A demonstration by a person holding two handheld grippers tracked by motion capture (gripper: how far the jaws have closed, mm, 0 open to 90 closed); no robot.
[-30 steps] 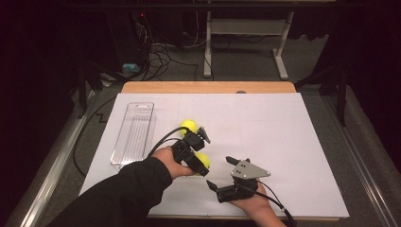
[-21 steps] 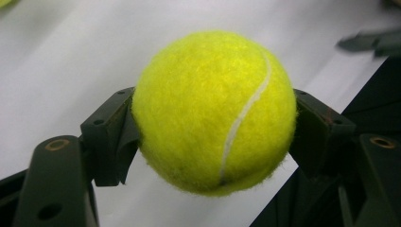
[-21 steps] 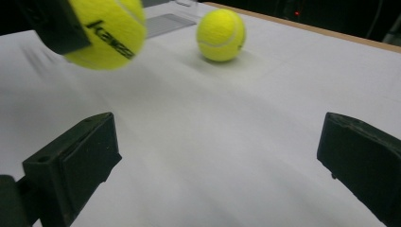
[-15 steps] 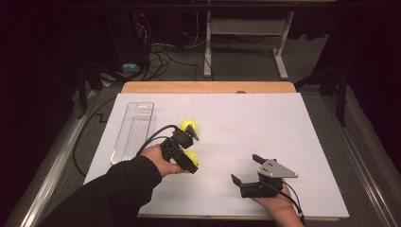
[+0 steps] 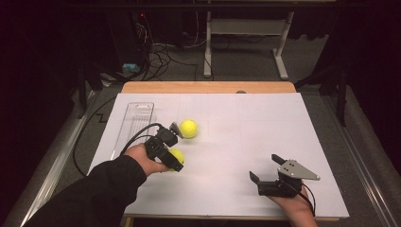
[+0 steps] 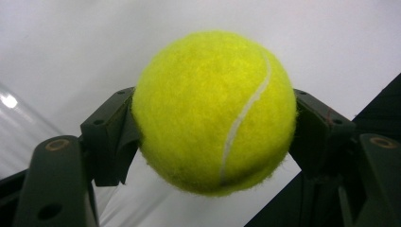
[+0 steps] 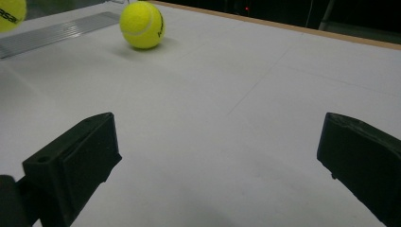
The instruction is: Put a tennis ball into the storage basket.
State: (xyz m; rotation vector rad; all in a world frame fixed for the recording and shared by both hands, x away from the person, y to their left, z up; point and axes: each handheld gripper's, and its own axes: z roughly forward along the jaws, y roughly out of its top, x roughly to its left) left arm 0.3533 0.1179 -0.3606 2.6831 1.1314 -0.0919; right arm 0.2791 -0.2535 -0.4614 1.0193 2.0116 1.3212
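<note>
The left tool (image 5: 174, 158) was clamped on one tennis ball (image 6: 215, 111), both jaws pressing its sides, held just above the white tabletop (image 5: 265, 127). A second tennis ball (image 5: 188, 128) lay loose on the tabletop just beyond it. That made two balls in all. One clear plastic tray (image 5: 133, 128) lay near the tabletop's left edge. The right tool (image 5: 266, 167) stood well apart near the front right, its jaws wide with nothing between them.

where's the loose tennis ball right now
In the high view the loose tennis ball lies on the white sheet, left of centre, just beyond the left gripper and right of the clear tray.
</note>
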